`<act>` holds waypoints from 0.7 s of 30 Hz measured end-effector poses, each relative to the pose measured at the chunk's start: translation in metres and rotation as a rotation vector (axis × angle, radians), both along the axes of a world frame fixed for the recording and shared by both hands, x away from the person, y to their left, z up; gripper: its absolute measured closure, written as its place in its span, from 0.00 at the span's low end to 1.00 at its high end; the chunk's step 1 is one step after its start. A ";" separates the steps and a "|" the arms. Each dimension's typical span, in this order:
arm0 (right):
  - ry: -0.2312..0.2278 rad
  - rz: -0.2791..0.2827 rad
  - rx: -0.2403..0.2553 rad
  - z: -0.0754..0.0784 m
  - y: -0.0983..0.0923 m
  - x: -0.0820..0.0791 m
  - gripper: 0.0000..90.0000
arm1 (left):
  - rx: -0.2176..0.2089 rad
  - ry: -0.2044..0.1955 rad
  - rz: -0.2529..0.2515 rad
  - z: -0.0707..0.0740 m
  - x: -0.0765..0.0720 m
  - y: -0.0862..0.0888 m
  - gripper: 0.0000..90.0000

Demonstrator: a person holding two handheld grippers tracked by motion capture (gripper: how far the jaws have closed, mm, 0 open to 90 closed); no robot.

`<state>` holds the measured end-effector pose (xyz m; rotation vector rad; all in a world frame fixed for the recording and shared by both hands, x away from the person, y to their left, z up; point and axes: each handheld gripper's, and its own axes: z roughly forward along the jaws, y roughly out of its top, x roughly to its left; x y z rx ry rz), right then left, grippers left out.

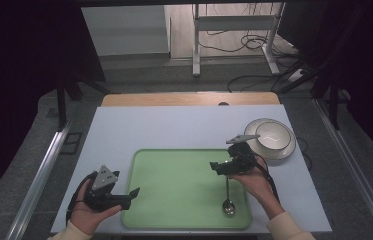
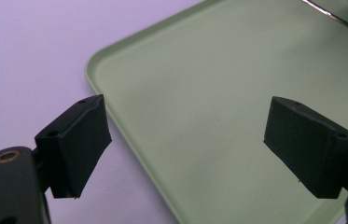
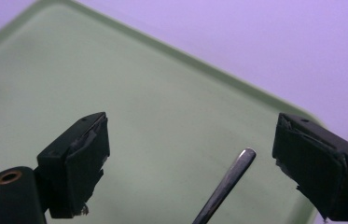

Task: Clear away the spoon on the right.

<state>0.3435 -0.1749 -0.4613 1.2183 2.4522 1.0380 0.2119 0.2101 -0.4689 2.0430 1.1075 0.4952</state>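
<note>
A pale green tray (image 1: 174,185) lies on the white table (image 1: 174,125). A metal spoon (image 1: 228,200) rests on the tray's right side, bowl end toward the front edge. My right gripper (image 1: 215,168) hovers just above the spoon's handle (image 3: 227,184); its jaws stand open, the handle tip lies between and below them, and no pad touches it. My left gripper (image 1: 131,195) is at the tray's front left corner, open and empty, with its jaws (image 2: 188,154) straddling the tray's rim (image 2: 129,135). The spoon's handle (image 2: 335,16) also crosses the top right of the left gripper view.
A white bowl (image 1: 270,137) with a dark rim sits on the table to the right of the tray, just behind my right hand. A wooden tabletop edge (image 1: 189,98) lies beyond the white table. Metal rails run along both sides of the table.
</note>
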 end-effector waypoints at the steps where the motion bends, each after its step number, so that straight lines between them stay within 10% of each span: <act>1: -0.006 0.006 0.013 0.001 -0.001 -0.002 0.12 | 0.000 -0.002 0.000 0.000 0.001 0.000 0.16; 14: -0.095 0.116 0.138 0.017 -0.036 -0.023 0.13 | -0.014 -0.018 0.027 0.002 0.000 0.003 0.15; 21: -0.155 0.079 0.194 0.029 -0.058 -0.048 0.16 | -0.058 -0.031 0.062 0.003 -0.005 0.012 0.13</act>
